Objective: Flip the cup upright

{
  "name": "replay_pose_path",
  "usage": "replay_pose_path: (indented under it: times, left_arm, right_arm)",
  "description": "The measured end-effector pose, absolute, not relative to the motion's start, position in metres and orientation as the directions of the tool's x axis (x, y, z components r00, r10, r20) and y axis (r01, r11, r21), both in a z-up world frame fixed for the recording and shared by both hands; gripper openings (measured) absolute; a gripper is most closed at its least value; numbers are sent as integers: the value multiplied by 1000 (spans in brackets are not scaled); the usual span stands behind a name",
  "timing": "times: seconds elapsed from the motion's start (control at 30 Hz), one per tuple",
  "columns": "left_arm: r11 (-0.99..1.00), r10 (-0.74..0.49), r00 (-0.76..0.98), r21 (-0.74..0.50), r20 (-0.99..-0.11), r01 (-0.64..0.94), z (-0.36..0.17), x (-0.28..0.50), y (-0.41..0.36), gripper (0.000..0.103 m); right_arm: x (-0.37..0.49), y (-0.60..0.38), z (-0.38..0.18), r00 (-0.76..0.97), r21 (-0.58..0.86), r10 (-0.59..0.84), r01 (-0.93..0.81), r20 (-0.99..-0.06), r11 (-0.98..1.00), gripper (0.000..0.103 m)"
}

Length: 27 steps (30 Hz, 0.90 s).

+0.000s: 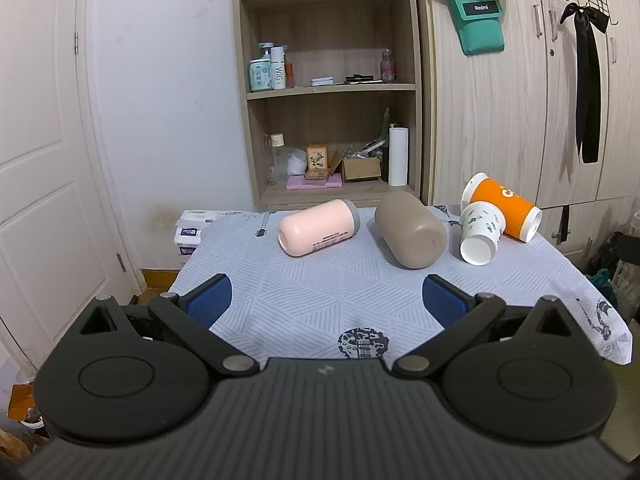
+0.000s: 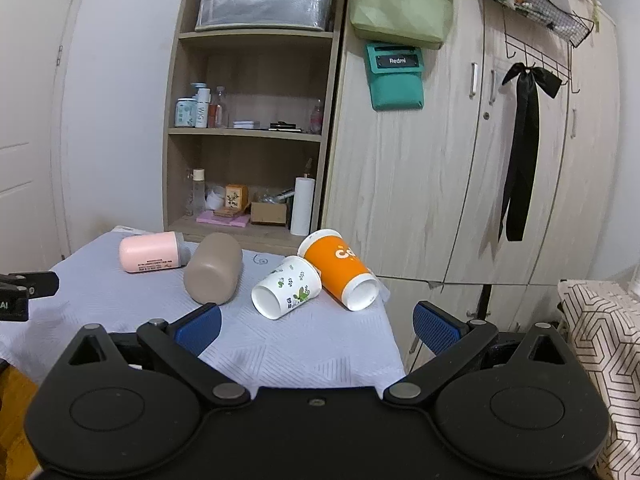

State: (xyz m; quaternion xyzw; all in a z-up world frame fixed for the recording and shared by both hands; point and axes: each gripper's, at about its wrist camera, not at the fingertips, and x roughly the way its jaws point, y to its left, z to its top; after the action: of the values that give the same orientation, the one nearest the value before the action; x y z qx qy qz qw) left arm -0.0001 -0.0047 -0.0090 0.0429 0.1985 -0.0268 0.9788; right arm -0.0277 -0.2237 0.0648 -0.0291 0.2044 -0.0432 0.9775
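Note:
Several cups lie on their sides on the table's pale patterned cloth: a pink cup, a taupe cup, a white leaf-print paper cup and an orange paper cup leaning against it. My left gripper is open and empty, short of the pink and taupe cups. My right gripper is open and empty, just short of the two paper cups. Part of the left gripper shows at the left edge of the right wrist view.
An open wooden shelf with bottles and boxes stands behind the table. Wardrobe doors are to the right, a white door to the left. Tissue packs sit at the table's far left corner. A patterned fabric lies to the right.

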Motion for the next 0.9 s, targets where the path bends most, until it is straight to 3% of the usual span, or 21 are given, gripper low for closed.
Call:
replay_pose_path:
  times: [0.9]
  left_arm:
    - [992,-13,920,114,-392,63,-4,-9,-6,103]
  right_arm:
    - [-29,-220,64,921,-95,-72,38,-382,995,103]
